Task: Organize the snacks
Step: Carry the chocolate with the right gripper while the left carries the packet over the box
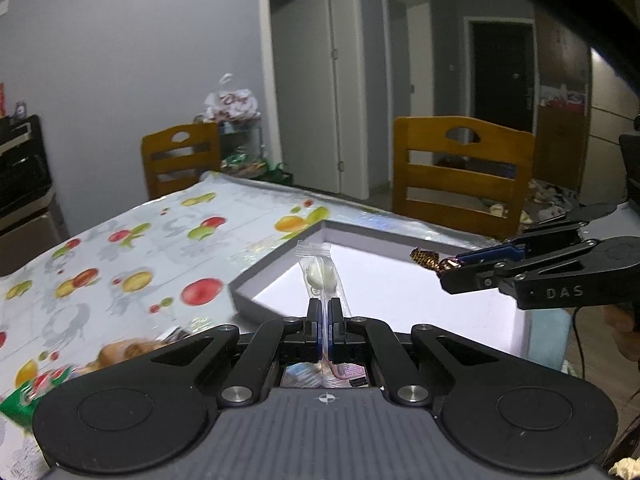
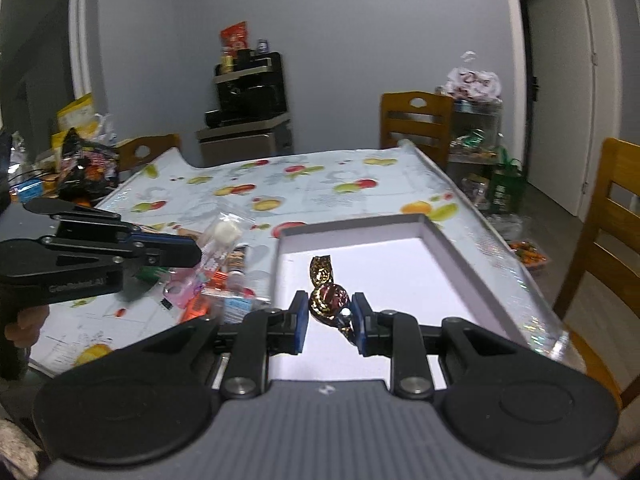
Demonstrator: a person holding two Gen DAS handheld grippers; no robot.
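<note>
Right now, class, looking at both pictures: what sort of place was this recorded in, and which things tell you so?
Most likely a home dining room. A table under a fruit-print tablecloth, wooden dining chairs around it, and interior doors opening off grey walls all point to a lived-in home.

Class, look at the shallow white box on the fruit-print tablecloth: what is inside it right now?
The white box shows only bare white floor; nothing rests on it. The right gripper holds a foil-wrapped candy above it. The near part of the floor is hidden behind that gripper's body.
</note>
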